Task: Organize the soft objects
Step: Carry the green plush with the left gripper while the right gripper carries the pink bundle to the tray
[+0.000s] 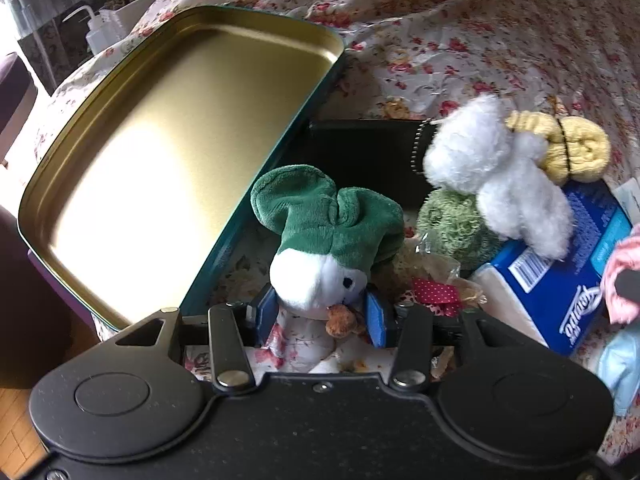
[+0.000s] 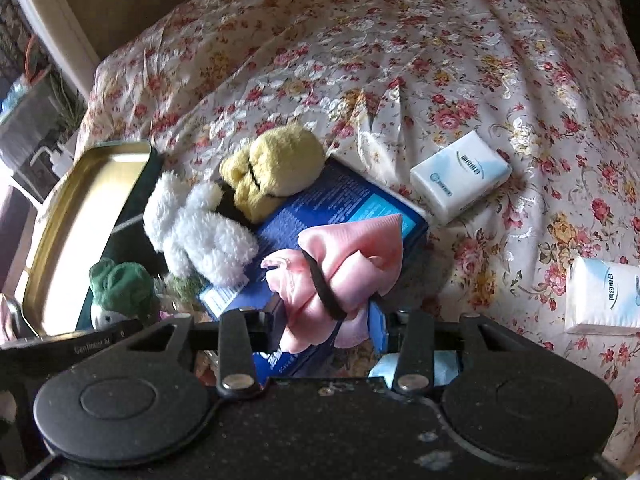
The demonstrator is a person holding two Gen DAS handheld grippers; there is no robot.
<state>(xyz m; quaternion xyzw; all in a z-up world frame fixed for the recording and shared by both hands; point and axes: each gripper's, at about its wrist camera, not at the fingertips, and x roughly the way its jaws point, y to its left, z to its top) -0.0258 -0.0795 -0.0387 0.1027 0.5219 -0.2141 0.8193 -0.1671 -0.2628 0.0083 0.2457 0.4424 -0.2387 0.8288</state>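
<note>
My left gripper [image 1: 320, 316] is shut on a green-and-white plush toy [image 1: 324, 236]; its blue pads [image 1: 264, 314] press the toy's white lower part. The toy lies beside the open tin's gold-lined lid [image 1: 160, 152] and shows again in the right wrist view [image 2: 120, 288]. My right gripper [image 2: 326, 322] is shut on a pink cloth bundle [image 2: 352, 256] tied with a black band, over a blue tissue pack [image 2: 340, 200]. A white fluffy plush [image 1: 500, 168] [image 2: 200, 228] and a yellow bundle [image 1: 576, 152] [image 2: 276, 164] rest on that pack [image 1: 560, 280].
A green fuzzy ball [image 1: 452, 224] and a crinkled wrapper with a red dotted ribbon [image 1: 436, 292] lie by the plush. Two white tissue packs [image 2: 460, 176] [image 2: 604, 296] sit on the floral cloth [image 2: 400, 60] to the right. A plant pot and squeeze bottle [image 1: 100, 28] stand beyond the tin.
</note>
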